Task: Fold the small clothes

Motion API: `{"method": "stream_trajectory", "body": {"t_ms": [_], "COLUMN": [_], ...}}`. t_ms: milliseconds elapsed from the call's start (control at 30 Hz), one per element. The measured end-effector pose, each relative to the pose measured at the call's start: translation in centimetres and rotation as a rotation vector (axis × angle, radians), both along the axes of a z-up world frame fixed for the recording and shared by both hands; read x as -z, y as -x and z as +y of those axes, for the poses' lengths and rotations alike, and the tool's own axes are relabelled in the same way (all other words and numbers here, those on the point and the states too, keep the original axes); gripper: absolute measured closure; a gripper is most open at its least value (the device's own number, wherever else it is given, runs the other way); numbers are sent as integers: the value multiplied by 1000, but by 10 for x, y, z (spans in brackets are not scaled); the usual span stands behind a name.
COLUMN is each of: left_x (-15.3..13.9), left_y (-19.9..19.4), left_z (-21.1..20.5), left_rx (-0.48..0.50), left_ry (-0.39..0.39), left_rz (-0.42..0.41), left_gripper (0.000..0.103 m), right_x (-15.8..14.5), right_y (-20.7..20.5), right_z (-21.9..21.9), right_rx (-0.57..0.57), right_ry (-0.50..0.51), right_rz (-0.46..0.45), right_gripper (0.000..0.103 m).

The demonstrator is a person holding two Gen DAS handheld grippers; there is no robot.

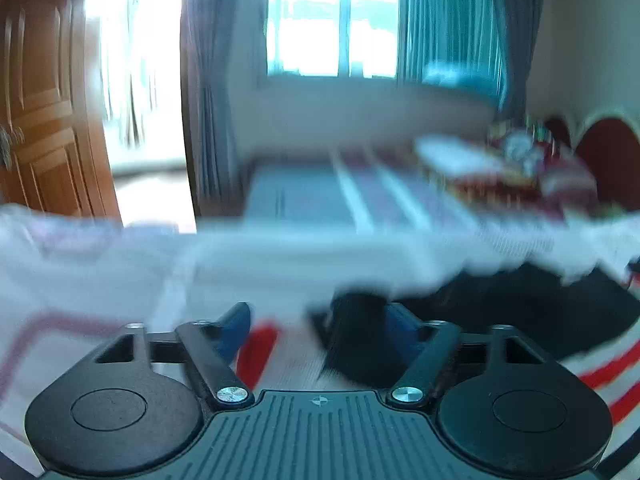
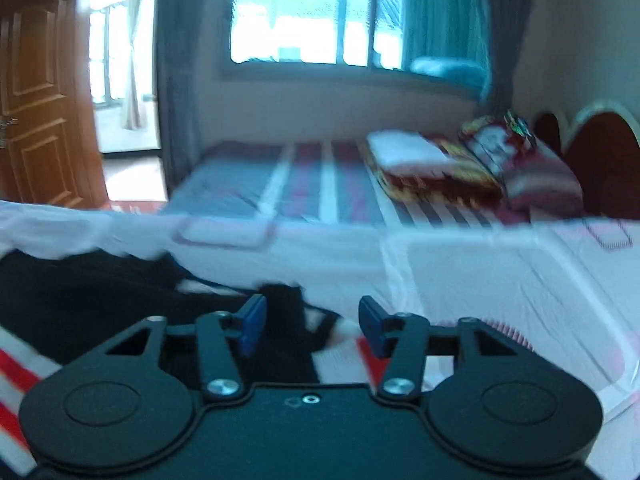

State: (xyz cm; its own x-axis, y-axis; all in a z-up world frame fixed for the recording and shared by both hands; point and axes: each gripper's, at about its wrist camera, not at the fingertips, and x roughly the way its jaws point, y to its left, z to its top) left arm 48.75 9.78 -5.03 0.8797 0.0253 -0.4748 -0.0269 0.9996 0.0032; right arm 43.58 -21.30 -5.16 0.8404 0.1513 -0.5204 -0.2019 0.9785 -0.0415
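A black garment (image 1: 520,312) lies crumpled on a white cloth with red stripes (image 1: 100,280). In the blurred left wrist view, a black fold of it (image 1: 352,344) rises between the fingers of my left gripper (image 1: 320,320), close to the right blue pad. The jaws stand wide apart and do not pinch it. In the right wrist view the garment (image 2: 80,292) spreads to the left. A narrow black strip (image 2: 284,312) of it sits between the fingers of my right gripper (image 2: 312,320), beside the left pad and clear of the right one. That gripper is open too.
The white cloth (image 2: 480,280) covers the near surface. Behind it stands a bed with a striped sheet (image 2: 320,184) and folded blankets (image 2: 440,168) at its head. A wooden door (image 2: 36,100) is at far left, and a curtained window (image 2: 300,20) is at the back.
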Motion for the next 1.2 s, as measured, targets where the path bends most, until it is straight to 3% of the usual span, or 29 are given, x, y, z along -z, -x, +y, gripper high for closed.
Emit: {"method": "stream_trajectory", "body": {"t_ms": [67,133,200,300,367,467,500,533,567,700,833,900,1000,1067,1100,1200], "left_x": [-11,-10,1,23,29,37,37,36,37,23,6,6,16,24,28,31], "left_y": [0,-5,-12,-21,-13,-3,-6,-7,-8,11,35,39,41,41,45,60], "left_z": [-34,-68,-88,-82,-55,-11,-2,5,8,3,-33,-61,-86,-88,-85,-54], "left_rx": [110,231,280,226,152,75,50,37,34,15,117,204,240,236,228,176], "left_ry": [-17,-9,-4,1,-20,-8,13,52,67,52,94,80,32,44,39,22], "left_rz": [-11,23,71,164,144,133,143,148,142,92,13,35,95,150,155,142], "left_gripper": [29,29,29,29,29,29,29,29,29,29,29,29,29,29,29,29], "right_x": [-2,5,17,32,33,37,39,39,39,25,11,11,18,23,27,29], "right_y": [7,7,2,-4,-4,-9,-11,-14,-16,-7,36,45,52,52,51,59], "right_z": [22,51,75,87,75,22,-1,-24,-37,-22,12,40,74,82,84,76], "right_rx": [-120,-217,-254,-260,-244,-35,35,83,93,81,-63,-149,-221,-229,-221,-216], "right_ry": [-10,14,49,67,104,165,128,42,-41,-20,-43,-38,0,4,24,106], "right_rz": [-3,36,97,142,123,112,117,137,158,118,67,74,90,120,132,108], "right_gripper": [55,70,79,71,69,70,72,66,68,69,69,68,68,69,72,67]}}
